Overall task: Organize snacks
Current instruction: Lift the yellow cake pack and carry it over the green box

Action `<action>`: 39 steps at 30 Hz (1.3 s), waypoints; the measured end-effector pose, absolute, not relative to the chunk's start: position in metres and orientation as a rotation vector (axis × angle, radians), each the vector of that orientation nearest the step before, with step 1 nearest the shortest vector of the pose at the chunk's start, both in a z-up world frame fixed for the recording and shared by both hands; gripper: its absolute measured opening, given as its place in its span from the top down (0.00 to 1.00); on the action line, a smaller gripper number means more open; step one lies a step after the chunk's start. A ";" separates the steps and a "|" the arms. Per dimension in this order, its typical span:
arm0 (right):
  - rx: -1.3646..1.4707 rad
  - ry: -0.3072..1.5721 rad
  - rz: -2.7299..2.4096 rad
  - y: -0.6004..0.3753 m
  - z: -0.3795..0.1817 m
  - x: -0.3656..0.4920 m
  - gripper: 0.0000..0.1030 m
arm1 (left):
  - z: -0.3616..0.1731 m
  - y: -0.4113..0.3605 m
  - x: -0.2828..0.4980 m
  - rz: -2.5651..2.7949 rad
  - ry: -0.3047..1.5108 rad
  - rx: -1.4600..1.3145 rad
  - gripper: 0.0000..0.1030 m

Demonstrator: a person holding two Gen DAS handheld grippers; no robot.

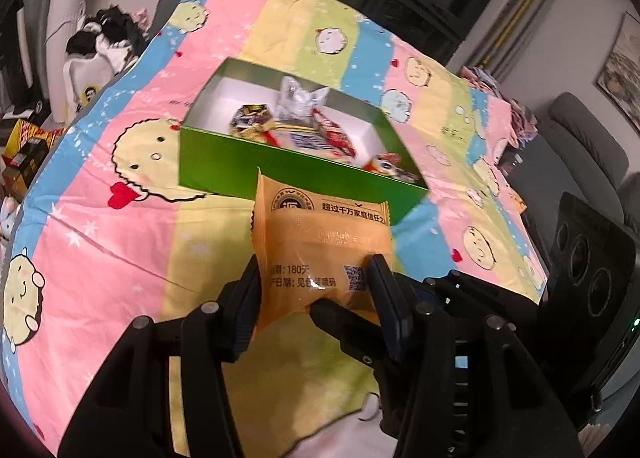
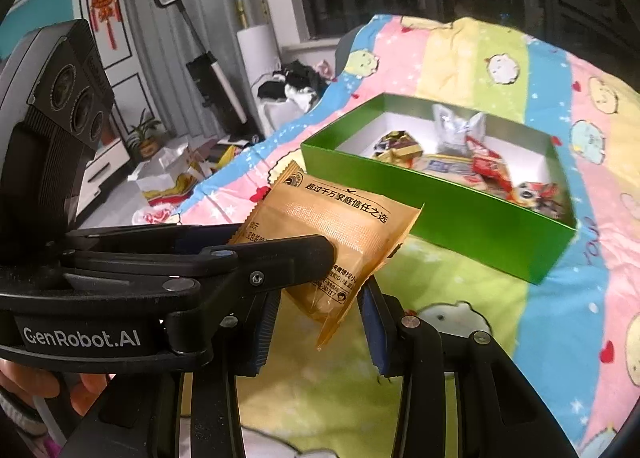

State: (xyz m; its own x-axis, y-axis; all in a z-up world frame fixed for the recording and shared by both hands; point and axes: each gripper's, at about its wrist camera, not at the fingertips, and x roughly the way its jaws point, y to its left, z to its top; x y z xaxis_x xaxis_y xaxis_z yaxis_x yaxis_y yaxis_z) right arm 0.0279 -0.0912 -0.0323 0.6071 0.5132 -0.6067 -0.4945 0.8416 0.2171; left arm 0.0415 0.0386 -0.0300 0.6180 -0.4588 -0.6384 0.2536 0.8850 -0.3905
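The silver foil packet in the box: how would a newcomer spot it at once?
On the striped cartoon bedsheet sits an open green box with a white inside. Against its far wall stands the silver foil packet, crinkled and shiny; its neighbours are colourful printed wrappers lying flat.

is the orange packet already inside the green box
No, the orange packet is held in front of the green box, clamped by the left hand-held gripper.

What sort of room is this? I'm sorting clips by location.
Most likely a bedroom in a home: a cartoon bedsheet covers the work surface, clothes are piled near the curtained window, and a red knot ornament hangs on the wall.
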 end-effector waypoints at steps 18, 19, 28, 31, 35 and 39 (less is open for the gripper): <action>0.056 0.632 0.534 -0.132 -0.010 -0.018 0.60 | 0.004 -0.005 -0.002 -0.455 0.748 -0.186 0.49; 0.057 0.627 0.533 -0.134 -0.009 -0.019 0.60 | 0.005 -0.006 -0.003 -0.456 0.744 -0.183 0.49; 0.080 0.578 0.522 -0.150 0.003 -0.034 0.60 | 0.021 -0.023 -0.011 -0.462 0.707 -0.132 0.49; 0.084 0.567 0.518 -0.155 0.005 -0.036 0.60 | 0.024 -0.027 -0.012 -0.467 0.701 -0.122 0.49; 0.090 0.551 0.509 -0.159 0.007 -0.038 0.60 | 0.027 -0.032 -0.010 -0.473 0.698 -0.113 0.49; 0.100 0.541 0.503 -0.164 0.008 -0.036 0.60 | 0.030 -0.038 -0.009 -0.473 0.688 -0.097 0.49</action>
